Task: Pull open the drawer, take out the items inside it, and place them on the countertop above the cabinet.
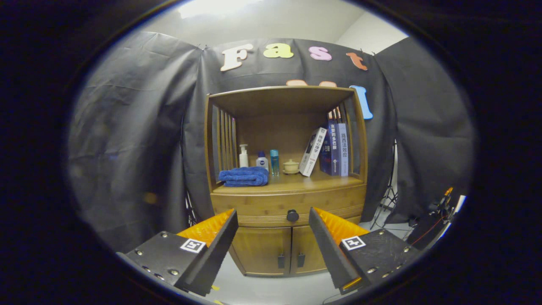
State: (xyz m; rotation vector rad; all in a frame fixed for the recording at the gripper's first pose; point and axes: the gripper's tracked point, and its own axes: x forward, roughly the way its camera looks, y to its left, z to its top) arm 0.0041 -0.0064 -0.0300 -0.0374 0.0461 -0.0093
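A wooden cabinet stands ahead of me with its drawer (pixel 271 203) closed. A round dark knob (pixel 292 215) sits at the drawer's front middle. My gripper (pixel 273 218) is open, fingers spread wide, and the knob shows between the fingertips but some way beyond them. Nothing is held. The countertop (pixel 305 182) above the drawer is a shelf under a wooden canopy. What lies inside the drawer is hidden.
On the countertop lie a folded blue towel (pixel 244 176), a white pump bottle (pixel 243 156), two small bottles (pixel 268 162), a small lidded cup (pixel 291 166) and several books (pixel 334 148) leaning at the right. Two lower doors (pixel 277 250) with dark handles sit below the drawer. A tripod (pixel 387 195) and cables stand to the right.
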